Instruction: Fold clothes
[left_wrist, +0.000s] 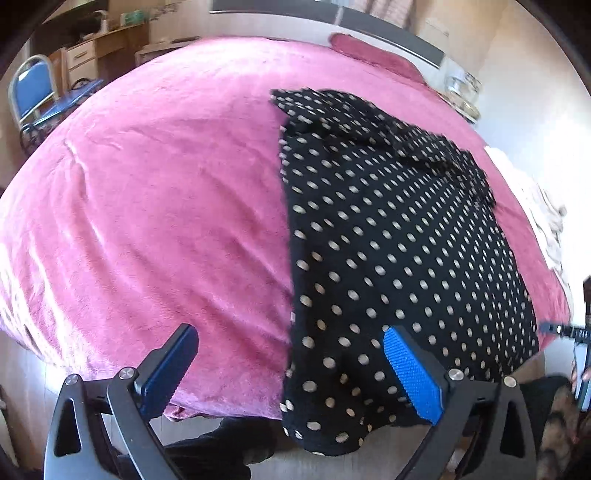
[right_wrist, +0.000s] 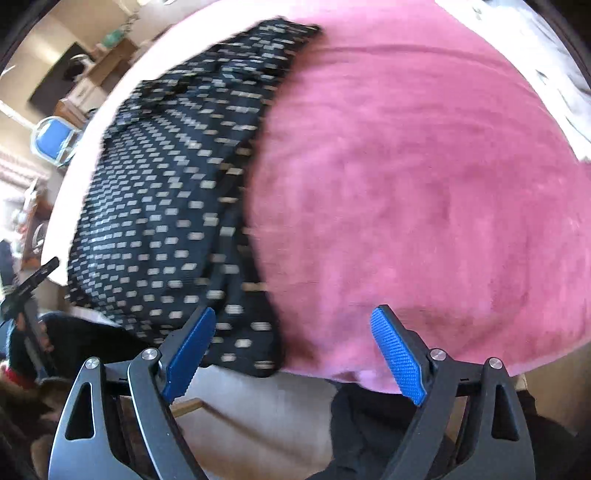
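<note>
A black garment with white polka dots (left_wrist: 388, 229) lies folded lengthwise on a pink bedspread (left_wrist: 166, 203), its near end hanging over the bed's front edge. My left gripper (left_wrist: 291, 369) is open and empty, hovering over the garment's near left edge. In the right wrist view the same garment (right_wrist: 166, 192) lies to the left on the bedspread (right_wrist: 424, 184), blurred by motion. My right gripper (right_wrist: 295, 350) is open and empty, above the garment's near right corner at the bed's front edge.
A blue chair (left_wrist: 29, 88) and a wooden desk (left_wrist: 103, 48) stand beyond the bed's far left. A white cloth pile (left_wrist: 543, 214) lies at the bed's right edge. A pink pillow (left_wrist: 369, 55) sits at the headboard. Floor lies below the front edge.
</note>
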